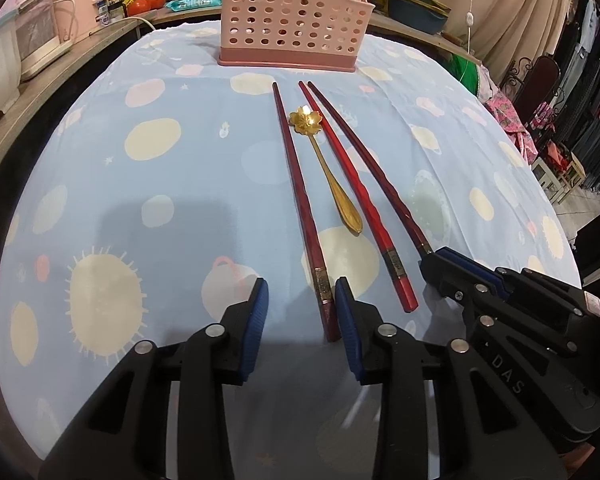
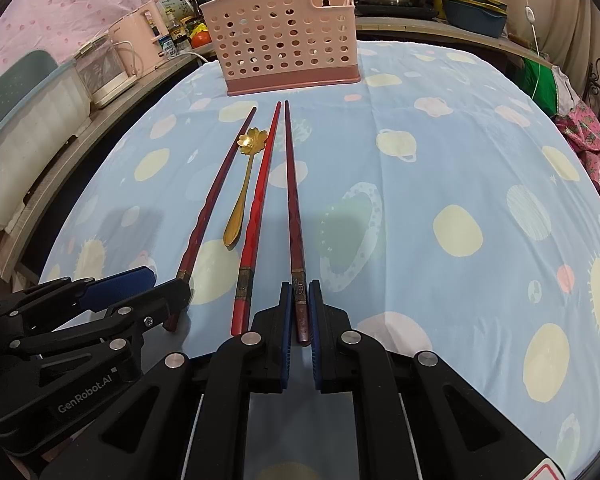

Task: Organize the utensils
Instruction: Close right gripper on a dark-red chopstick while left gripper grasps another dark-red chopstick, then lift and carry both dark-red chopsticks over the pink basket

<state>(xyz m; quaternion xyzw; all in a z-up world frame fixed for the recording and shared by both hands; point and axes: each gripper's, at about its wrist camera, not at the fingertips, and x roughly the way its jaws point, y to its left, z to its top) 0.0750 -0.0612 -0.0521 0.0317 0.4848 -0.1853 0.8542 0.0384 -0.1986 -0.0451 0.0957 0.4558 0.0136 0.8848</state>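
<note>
3 chopsticks and 1 gold spoon (image 1: pixel 324 168) are laid lengthwise on the blue tablecloth (image 1: pixel 140 184), thin tips pointing far toward the pink holder (image 1: pixel 288 20). The right chopstick (image 2: pixel 294 208) is clamped at its thick near end between the narrowed pads of the right gripper (image 2: pixel 301 312). The left chopstick (image 1: pixel 300 200) has its thick end lying between the widely parted fingers of the left gripper (image 1: pixel 300 308), close against the right pad and not yet squeezed. The bright red chopstick (image 1: pixel 356 196) is untouched in the middle, with the spoon just left of it, its flower-shaped bowl at the far end.

The chopsticks are judged light, stiff and glossy, so they may slip or pivot if gripped far from the end; the square, banded near ends offer the firmest hold. The spoon is judged thin, flat and hard to lift off soft cloth; its narrow neck seems the best grip.

The holder stands at the far edge, perforated, with a smaller compartment on its right. Pots, a kettle and jars are crowded behind it. The path to the holder looks open, though the 2 grippers are close side by side.
</note>
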